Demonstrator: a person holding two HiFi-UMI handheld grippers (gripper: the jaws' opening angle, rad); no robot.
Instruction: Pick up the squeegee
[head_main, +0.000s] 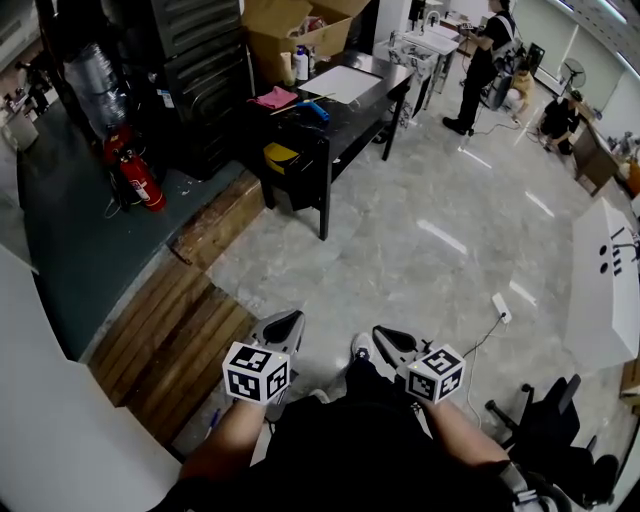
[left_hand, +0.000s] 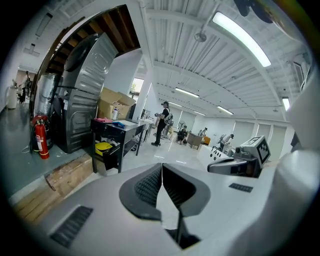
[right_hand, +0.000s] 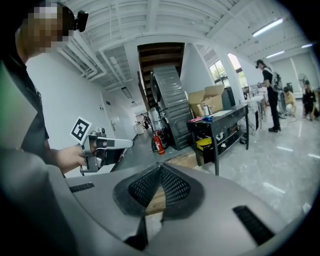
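The squeegee (head_main: 312, 109), taken to be the blue-handled piece, is seen lying on the black table (head_main: 345, 125), just beside a pink cloth (head_main: 275, 98) and near the table's front edge. Its blade is too small to be made out with certainty. The long axis is judged to run roughly across the table's width, slanted in the head view rather than pointed at the person. Both grippers are held low and close to the body, over open floor (head_main: 420, 250), and the table is well apart from them, straight ahead and a little to the left. The left gripper (head_main: 288, 320) is shown with its jaws pressed together and nothing between the pads. The right gripper (head_main: 383, 336) is likewise closed and empty. The left gripper is judged slightly the nearer, since the squeegee lies almost in line with it, while the right would have to be carried across. A wide stretch of floor must be crossed, and the jaws opened, before any grasp on the handle can be attempted.
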